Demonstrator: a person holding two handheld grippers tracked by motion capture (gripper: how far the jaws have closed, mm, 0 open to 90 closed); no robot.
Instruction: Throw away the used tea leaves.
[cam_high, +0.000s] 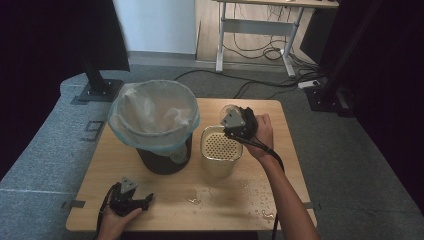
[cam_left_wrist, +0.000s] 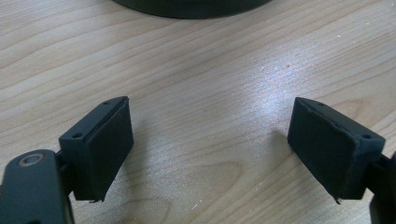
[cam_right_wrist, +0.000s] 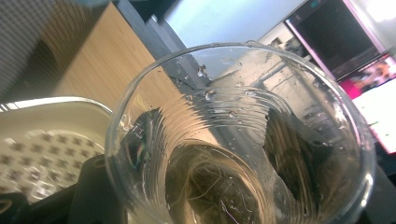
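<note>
clear cup (cam_right_wrist: 243, 140) wet inside | high view: right gripper (cam_high: 235, 125) holds it

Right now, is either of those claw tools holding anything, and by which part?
The right gripper clamps a clear plastic cup by its lower sides. The left gripper holds nothing.

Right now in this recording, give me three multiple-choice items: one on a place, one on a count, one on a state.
1. Where is the clear cup?
A. In the right gripper, by the perforated cream container
B. Inside the lined bin
C. On the floor

2. How many grippers show in the high view?
A. One
B. Two
C. Three

3. How do the left gripper jaws stand?
A. Shut on a spoon
B. Open over the bare table
C. Clamped on the bin

Answers: 1 A, jaws flank the cup's sides. 2 B, one per hand. 3 B, only wood lies between its pads.
</note>
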